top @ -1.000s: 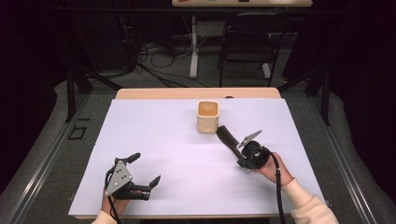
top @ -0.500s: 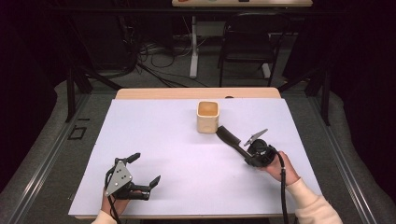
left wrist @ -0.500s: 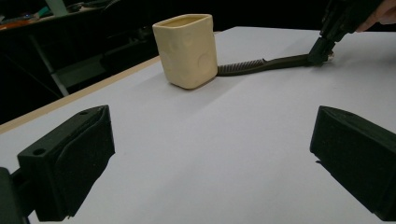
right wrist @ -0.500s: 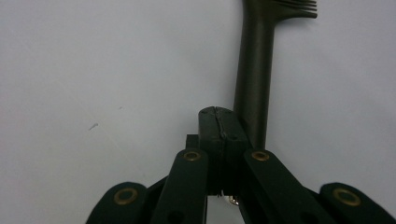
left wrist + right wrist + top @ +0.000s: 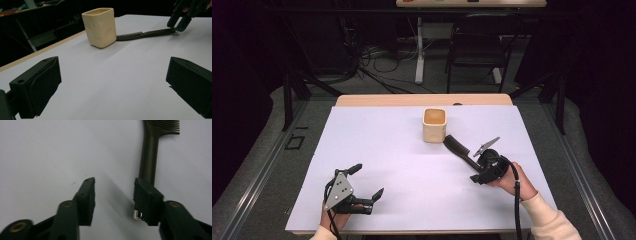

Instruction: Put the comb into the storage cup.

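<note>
Comb released on the surface; placement into the cup not achieved.

The right tool [image 5: 113,195] has just been opening, jaws parted, the dark comb [image 5: 150,152] under one jaw but not gripped. It lies flat, teeth end beside the cream cup [image 5: 434,125]. The left tool [image 5: 362,182] is held open, idle.

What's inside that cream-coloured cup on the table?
From above, the cup shows a tan inner wall and floor with nothing lying in it. The near inner wall is hidden behind the rim. The dark comb lies outside on the white table, beside the cup.
</note>
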`<state>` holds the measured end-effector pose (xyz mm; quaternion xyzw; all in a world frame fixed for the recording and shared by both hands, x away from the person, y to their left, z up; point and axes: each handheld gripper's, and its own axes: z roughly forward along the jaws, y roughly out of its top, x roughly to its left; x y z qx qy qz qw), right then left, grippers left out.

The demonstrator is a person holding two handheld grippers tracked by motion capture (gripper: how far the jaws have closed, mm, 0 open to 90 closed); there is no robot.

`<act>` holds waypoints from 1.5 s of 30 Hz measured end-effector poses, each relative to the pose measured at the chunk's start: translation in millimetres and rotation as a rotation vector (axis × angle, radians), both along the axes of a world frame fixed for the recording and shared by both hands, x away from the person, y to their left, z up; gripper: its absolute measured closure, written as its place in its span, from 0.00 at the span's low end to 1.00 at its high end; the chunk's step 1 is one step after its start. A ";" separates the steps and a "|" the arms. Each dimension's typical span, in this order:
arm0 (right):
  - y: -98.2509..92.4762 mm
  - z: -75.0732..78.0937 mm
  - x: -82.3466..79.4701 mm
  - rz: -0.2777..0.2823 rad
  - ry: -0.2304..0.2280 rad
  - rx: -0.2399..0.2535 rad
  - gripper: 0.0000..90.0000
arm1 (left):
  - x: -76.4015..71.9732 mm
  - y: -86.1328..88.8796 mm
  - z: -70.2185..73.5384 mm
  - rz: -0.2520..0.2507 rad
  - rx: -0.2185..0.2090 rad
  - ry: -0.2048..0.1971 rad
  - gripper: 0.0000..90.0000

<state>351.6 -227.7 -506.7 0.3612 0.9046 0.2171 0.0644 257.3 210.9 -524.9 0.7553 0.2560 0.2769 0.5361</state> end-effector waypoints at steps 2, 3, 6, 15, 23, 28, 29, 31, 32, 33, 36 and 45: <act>-0.9 3.2 -0.6 -0.004 -0.009 -0.007 0.44 | 0.0 -0.1 0.1 -0.001 0.000 -0.001 0.00; -2.0 5.2 -0.1 0.002 -0.013 -0.012 0.38 | 0.0 -0.2 0.0 -0.001 0.001 0.000 0.00; -2.9 7.8 -0.1 -0.003 -0.015 -0.017 0.29 | 0.0 -0.3 0.1 -0.001 0.002 -0.001 0.00; -7.1 12.9 4.0 -0.027 -0.042 -0.028 0.03 | 0.0 -0.5 0.1 0.001 0.003 -0.002 0.00; -6.3 14.9 7.0 -0.053 -0.057 -0.046 0.00 | 0.2 -0.7 0.1 0.003 0.007 -0.002 0.00; -4.8 18.3 11.6 -0.051 -0.068 -0.063 0.00 | 0.4 -1.0 0.1 0.004 0.005 -0.002 0.00; -2.7 17.9 14.6 -0.048 -0.072 -0.075 0.00 | 0.2 -1.0 0.3 0.005 0.006 -0.003 0.00; -0.1 16.5 17.7 -0.047 -0.072 -0.094 0.00 | 0.0 -0.8 0.4 0.006 0.003 -0.003 0.00; 1.2 17.1 19.1 -0.043 -0.062 -0.119 0.00 | 0.0 -0.7 0.4 0.006 0.002 -0.003 0.00; 2.6 16.2 20.5 -0.042 -0.065 -0.123 0.00 | -0.1 -0.7 0.4 0.006 0.001 -0.003 0.00; 6.0 16.2 23.1 -0.049 -0.051 -0.143 0.00 | 0.2 -0.7 0.3 0.006 0.000 -0.004 0.00; 20.0 16.0 41.2 -0.036 -0.037 -0.172 0.17 | 0.4 -0.7 0.2 0.007 -0.001 -0.002 0.00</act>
